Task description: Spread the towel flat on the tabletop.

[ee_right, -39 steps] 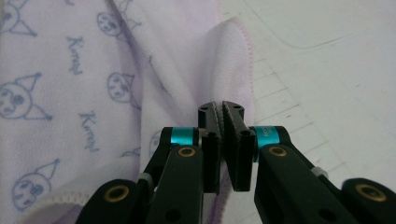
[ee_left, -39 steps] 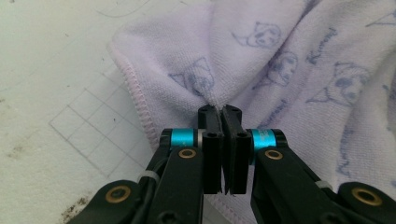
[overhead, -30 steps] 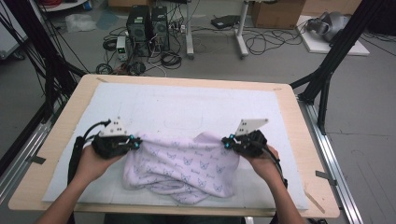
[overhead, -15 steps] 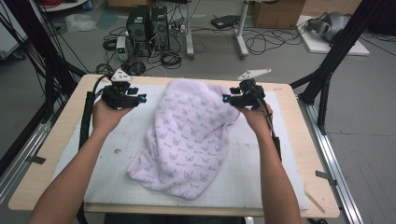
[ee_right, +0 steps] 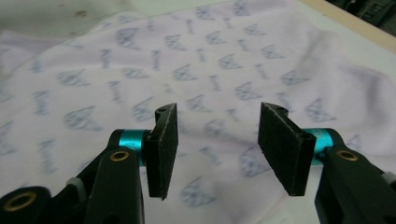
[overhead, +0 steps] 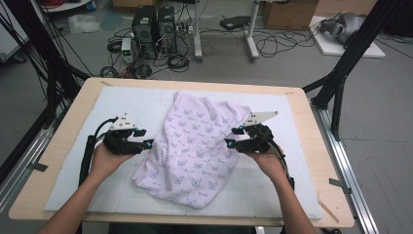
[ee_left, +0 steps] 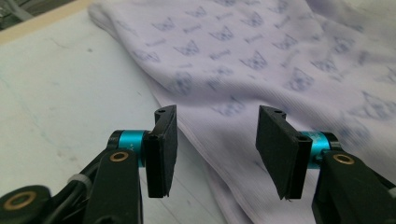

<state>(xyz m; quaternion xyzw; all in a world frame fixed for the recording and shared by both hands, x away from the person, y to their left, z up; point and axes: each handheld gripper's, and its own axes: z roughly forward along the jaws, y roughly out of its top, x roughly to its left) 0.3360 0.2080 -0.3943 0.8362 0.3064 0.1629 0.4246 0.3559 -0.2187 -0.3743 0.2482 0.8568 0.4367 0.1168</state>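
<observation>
Lying flat: one printed cloth [overhead: 195,146] | left claw [overhead: 149,142] open, empty | right claw [overhead: 229,142] open, empty, both just widened

1. Reaching in from the near edge with both forearms, angled slightly inward.
2. Gripping the left gripper [overhead: 147,143] in the left hand [overhead: 108,157], jaws pointing toward the right one.
3. Gripping the right gripper [overhead: 229,142] in the right hand [overhead: 265,157], jaws pointing toward the left one.
4. Standing parted with nothing pinched, both pairs of jaws having just been opening.
</observation>
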